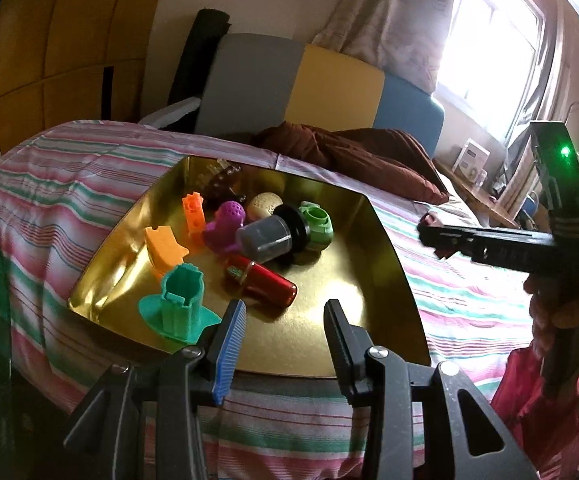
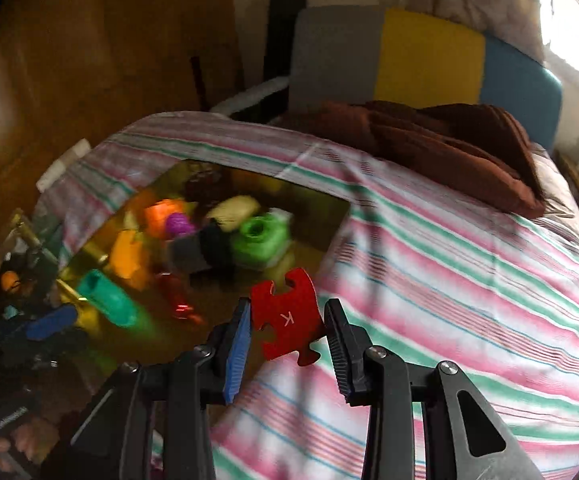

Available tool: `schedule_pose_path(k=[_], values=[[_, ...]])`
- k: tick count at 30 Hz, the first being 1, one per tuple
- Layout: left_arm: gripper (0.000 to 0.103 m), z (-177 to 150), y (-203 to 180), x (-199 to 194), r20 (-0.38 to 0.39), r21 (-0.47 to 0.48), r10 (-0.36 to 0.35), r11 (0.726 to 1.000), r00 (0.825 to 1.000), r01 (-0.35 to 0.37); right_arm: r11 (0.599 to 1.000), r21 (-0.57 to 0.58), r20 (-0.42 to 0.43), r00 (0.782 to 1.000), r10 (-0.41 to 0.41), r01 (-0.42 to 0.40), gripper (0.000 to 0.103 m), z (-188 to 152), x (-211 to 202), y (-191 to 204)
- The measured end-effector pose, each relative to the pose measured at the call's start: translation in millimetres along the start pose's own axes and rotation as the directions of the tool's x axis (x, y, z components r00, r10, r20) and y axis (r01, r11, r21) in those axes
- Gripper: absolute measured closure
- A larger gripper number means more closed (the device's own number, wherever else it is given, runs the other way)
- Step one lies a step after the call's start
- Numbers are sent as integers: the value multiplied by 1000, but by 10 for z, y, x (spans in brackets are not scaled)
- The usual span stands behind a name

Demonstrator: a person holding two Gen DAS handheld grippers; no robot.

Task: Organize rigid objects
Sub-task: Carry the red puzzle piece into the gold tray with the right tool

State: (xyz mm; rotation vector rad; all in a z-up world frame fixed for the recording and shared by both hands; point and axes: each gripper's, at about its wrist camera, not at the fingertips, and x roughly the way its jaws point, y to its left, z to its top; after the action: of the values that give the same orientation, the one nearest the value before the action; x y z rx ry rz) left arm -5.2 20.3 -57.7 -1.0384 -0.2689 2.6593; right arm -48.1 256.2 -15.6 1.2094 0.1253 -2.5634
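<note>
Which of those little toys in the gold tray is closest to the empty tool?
The teal piece with the flat round base, standing upright at the tray's near-left edge, just beside the left tool. The other pieces sit farther back.

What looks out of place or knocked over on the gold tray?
On the gold tray, the red cylinder and the grey cup lie tipped on their sides, and the pieces sit jumbled together. Nothing looks spilled or broken.
</note>
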Motion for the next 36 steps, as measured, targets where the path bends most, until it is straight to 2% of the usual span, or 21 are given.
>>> schedule_pose_path(k=[8, 15, 23, 28, 31, 36], values=[[62, 51, 76, -81, 27, -19, 16, 1000, 1000, -15, 999, -4, -29, 998, 53, -53, 66, -37, 110, 356], [62, 79, 109, -134, 45, -34, 99, 995, 994, -98, 998, -33, -89, 994, 59, -62, 66, -148, 257, 575], [62, 94, 127, -167, 53, -54, 173, 984, 984, -170, 1000, 15, -129, 991, 23, -22, 66, -199, 422, 481], [62, 104, 156, -160, 43, -80, 247, 967, 968, -244, 999, 38, -140, 990, 15, -10, 66, -174, 555, 423], [62, 118, 196, -128, 4, -106, 306, 947, 952, -304, 999, 35, -140, 990, 7, -2, 66, -140, 653, 413], [62, 103, 245, -122, -8, -123, 313, 942, 950, -312, 999, 44, -143, 990, 16, -10, 66, -100, 757, 403]])
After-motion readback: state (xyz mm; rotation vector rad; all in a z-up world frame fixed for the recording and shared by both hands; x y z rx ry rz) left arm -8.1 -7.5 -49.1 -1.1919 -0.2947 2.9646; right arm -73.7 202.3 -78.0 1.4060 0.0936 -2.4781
